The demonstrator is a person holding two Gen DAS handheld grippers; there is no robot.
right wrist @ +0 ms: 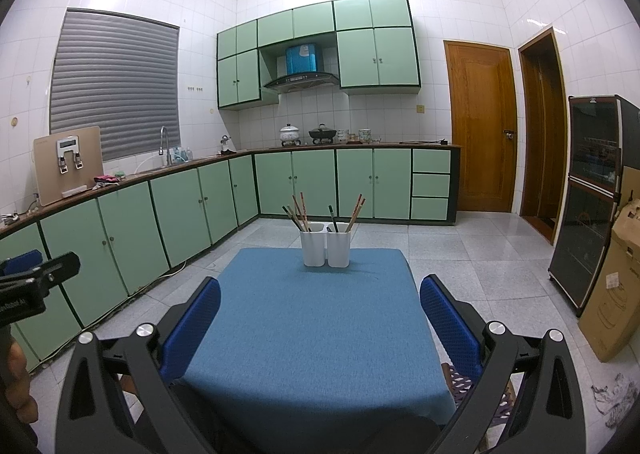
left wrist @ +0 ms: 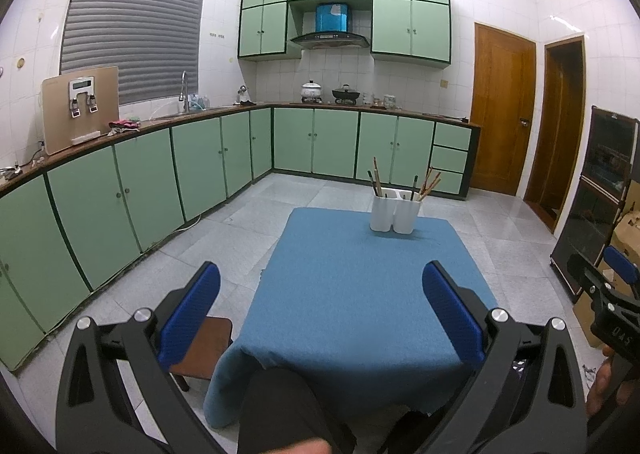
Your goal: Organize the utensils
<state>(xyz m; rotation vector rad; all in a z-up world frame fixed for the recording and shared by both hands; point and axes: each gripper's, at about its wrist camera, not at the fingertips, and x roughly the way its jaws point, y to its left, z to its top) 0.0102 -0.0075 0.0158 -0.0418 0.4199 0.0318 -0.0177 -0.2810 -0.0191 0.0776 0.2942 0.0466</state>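
A white two-compartment utensil holder (left wrist: 395, 214) stands at the far end of the blue-clothed table (left wrist: 360, 294); it also shows in the right wrist view (right wrist: 325, 244). Both compartments hold several chopsticks (right wrist: 298, 212), wooden and dark, leaning outward. My left gripper (left wrist: 320, 286) is open and empty above the table's near left edge. My right gripper (right wrist: 320, 294) is open and empty above the near end of the table (right wrist: 312, 318). Both are well short of the holder. The right gripper also shows at the right edge of the left wrist view (left wrist: 608, 286).
Green cabinets (right wrist: 120, 238) line the left and far walls. A wooden stool (left wrist: 204, 350) stands left of the table. A dark glass cabinet (right wrist: 592, 194) and a cardboard box (right wrist: 616, 274) stand at the right. Wooden doors (right wrist: 480, 126) are at the far right.
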